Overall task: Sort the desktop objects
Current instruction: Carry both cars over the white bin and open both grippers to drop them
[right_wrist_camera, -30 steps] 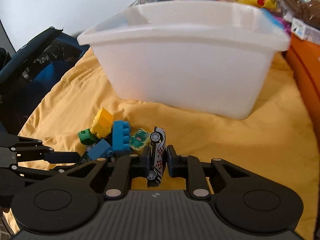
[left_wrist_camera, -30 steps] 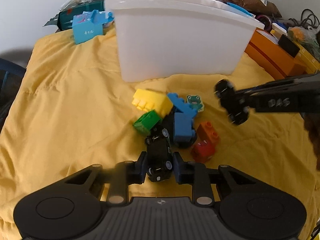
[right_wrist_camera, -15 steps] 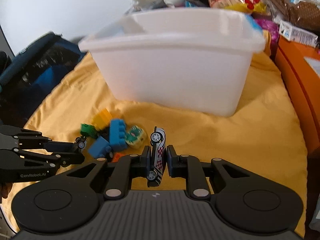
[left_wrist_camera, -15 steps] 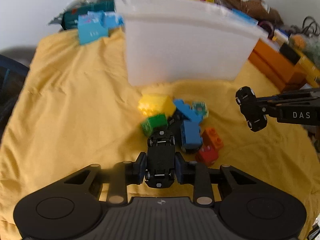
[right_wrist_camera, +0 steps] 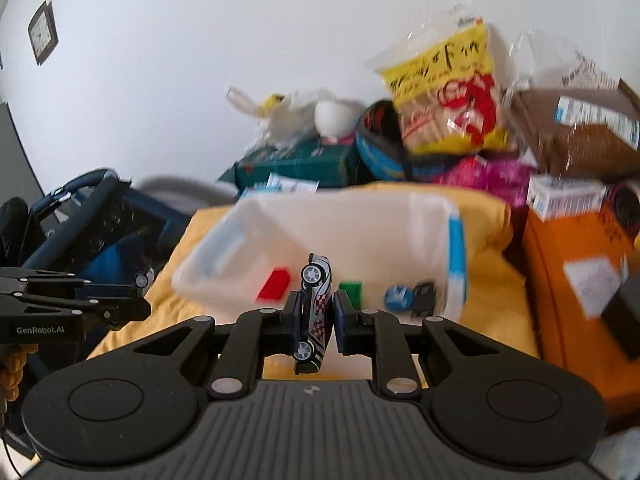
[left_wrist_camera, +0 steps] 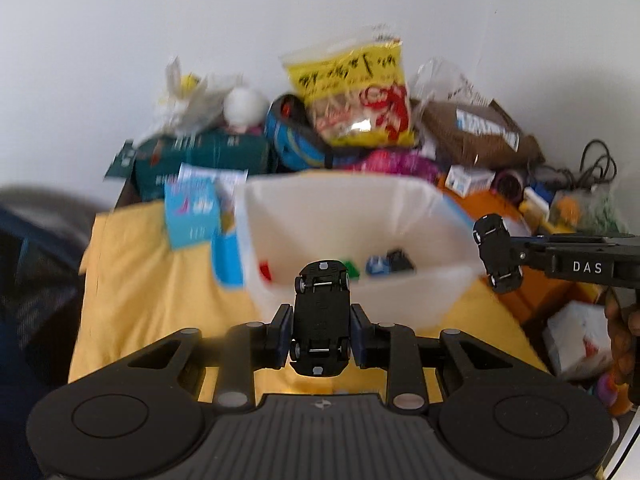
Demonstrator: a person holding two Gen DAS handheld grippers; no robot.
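left claw (left_wrist_camera: 321,334): clamped on a black toy car (left_wrist_camera: 320,317), underside facing the camera, nose toward the bin; paintwork not visible.
right claw (right_wrist_camera: 316,317): clamped on a checkered toy car (right_wrist_camera: 313,312), gripped on its side, two wheels showing; the rest of the body hidden by the fingers.
cross-view: in the left wrist view the right claw's car shows only its dark underside at frame right; in the right wrist view the left claw enters from the left edge, its car mostly hidden, just one wheel visible.
white bin (left_wrist_camera: 448,280): on the yellow cloth (left_wrist_camera: 156,280), ahead of both claws. Inside: red block (right_wrist_camera: 274,284), green block (right_wrist_camera: 351,292), a blue piece (right_wrist_camera: 398,298), a dark piece (right_wrist_camera: 424,294); blurred, shapes unclear.
background: snack bag (left_wrist_camera: 356,96), boxes and cables behind the bin, motion-blurred.
person: fingers partly visible at the frame edges.
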